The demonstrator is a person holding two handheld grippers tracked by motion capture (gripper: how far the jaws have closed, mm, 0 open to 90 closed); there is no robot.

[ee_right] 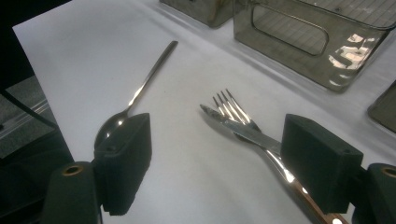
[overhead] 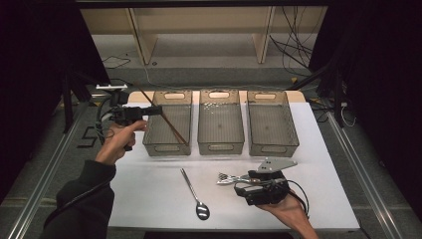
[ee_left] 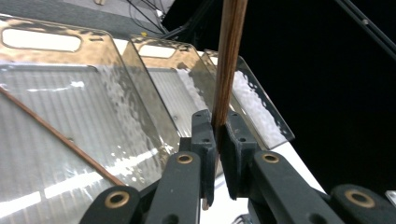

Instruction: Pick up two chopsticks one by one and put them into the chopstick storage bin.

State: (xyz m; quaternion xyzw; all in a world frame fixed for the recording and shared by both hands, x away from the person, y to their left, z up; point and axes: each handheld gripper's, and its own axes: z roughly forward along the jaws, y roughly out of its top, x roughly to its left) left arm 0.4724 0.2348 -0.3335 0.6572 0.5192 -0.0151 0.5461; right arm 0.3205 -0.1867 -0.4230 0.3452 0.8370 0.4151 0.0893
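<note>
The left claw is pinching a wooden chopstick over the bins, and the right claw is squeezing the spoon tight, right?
Not quite. The left claw does pinch a wooden chopstick over the bins. But the right claw is open and squeezes nothing: the right gripper view shows the spoon lying loose on the table.

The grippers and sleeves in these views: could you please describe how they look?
Both the left gripper and right gripper are black with blocky jaws and brass-coloured pivots. A grey three-cornered plate tops the right one. A black cable trails along the dark sleeve.
</note>
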